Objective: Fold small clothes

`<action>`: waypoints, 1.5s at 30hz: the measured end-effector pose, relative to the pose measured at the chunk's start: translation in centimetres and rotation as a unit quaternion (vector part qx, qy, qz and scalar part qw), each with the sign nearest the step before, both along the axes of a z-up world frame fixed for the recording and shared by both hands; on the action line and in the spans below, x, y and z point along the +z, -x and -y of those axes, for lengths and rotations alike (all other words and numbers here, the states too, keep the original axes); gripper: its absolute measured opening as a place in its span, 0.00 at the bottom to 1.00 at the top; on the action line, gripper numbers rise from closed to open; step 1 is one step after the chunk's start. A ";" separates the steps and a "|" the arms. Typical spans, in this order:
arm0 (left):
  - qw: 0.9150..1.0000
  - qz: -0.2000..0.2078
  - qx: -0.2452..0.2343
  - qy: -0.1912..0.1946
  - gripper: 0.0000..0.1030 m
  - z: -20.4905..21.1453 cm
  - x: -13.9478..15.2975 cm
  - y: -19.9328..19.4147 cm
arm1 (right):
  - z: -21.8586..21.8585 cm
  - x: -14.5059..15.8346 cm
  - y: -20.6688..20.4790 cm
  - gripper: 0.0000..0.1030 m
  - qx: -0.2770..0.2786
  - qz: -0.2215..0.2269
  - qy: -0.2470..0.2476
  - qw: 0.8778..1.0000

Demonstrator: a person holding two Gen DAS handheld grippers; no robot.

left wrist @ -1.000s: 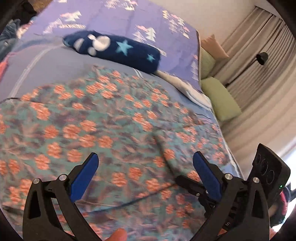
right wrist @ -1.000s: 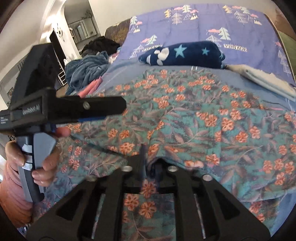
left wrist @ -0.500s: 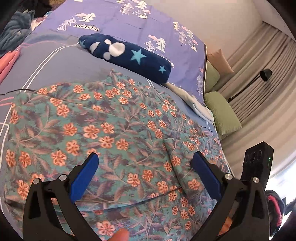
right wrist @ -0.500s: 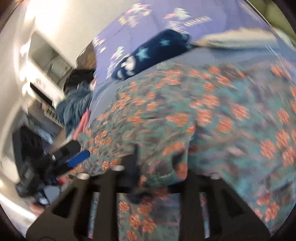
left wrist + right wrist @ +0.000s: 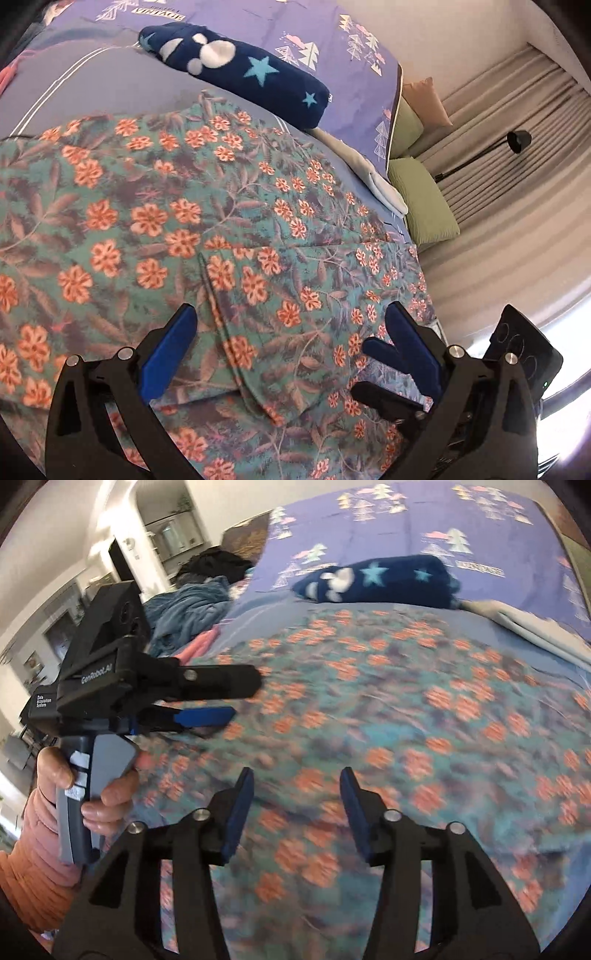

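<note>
- My left hand-held gripper [image 5: 288, 334] hangs over the teal cotton garment printed with orange flowers [image 5: 155, 221], its blue pads spread wide and nothing caught between them.
- That flowered garment lies spread across the bed [image 5: 92, 85], covering most of the mattress in front of me; a folded flap of it with a seamed edge sits just under my left pads.
- My right hand-held gripper [image 5: 297, 805] has just been opening: its blue pads now stand apart, with only the blurred flowered cloth beneath them and none of it pinched.
- In the right wrist view I see my left hand [image 5: 92, 790], in a pink sleeve, wrapped around the grey handle of the left tool, whose black fingers point across the cloth.
- In the left wrist view the tips of the right tool show just beside my right-hand pad, low over the garment's near edge.
- Beyond the garment lies a rolled navy fleece blanket with light-blue stars [image 5: 240, 70], resting against a lilac duvet printed with little trees [image 5: 332, 48].
- A folded pale cloth [image 5: 380, 184] lies at the bed's far edge, near green cushions [image 5: 424, 199] and beige curtains [image 5: 517, 122].
- A heap of blue clothing [image 5: 188, 609] sits at the bed's other side.
</note>
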State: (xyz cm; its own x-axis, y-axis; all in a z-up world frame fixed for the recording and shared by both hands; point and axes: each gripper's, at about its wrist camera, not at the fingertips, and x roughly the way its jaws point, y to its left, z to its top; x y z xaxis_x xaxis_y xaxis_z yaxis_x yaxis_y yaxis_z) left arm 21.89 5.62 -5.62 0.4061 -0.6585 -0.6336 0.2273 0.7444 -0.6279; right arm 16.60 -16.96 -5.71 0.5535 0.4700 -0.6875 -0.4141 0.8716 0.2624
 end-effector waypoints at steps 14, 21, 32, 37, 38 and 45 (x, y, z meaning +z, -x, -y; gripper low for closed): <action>0.999 0.021 0.013 -0.048 0.00 1.1 1.4 -0.1 | 6.3 0.8 2.2 0.56 -0.080 0.022 -0.011 0.997; 0.988 0.139 0.017 -0.071 0.00 0.3 9.5 1.4 | 10.4 0.9 2.4 0.60 -0.137 0.025 -0.001 0.990; 0.994 -0.008 -0.004 -0.107 0.54 0.6 0.3 0.1 | 8.4 -0.1 2.4 0.62 -0.104 0.018 0.027 0.994; 0.995 0.012 -0.008 -0.103 0.47 0.8 0.3 0.2 | 7.7 0.1 2.7 0.65 -0.097 0.028 0.026 0.995; 0.994 0.015 -0.017 -0.106 0.11 1.1 0.2 0.2 | 7.7 0.0 2.6 0.65 -0.098 0.027 0.025 0.995; 0.987 0.114 -0.010 -0.112 0.03 1.9 6.0 1.4 | 10.0 0.7 2.8 0.65 -0.142 0.036 0.034 0.989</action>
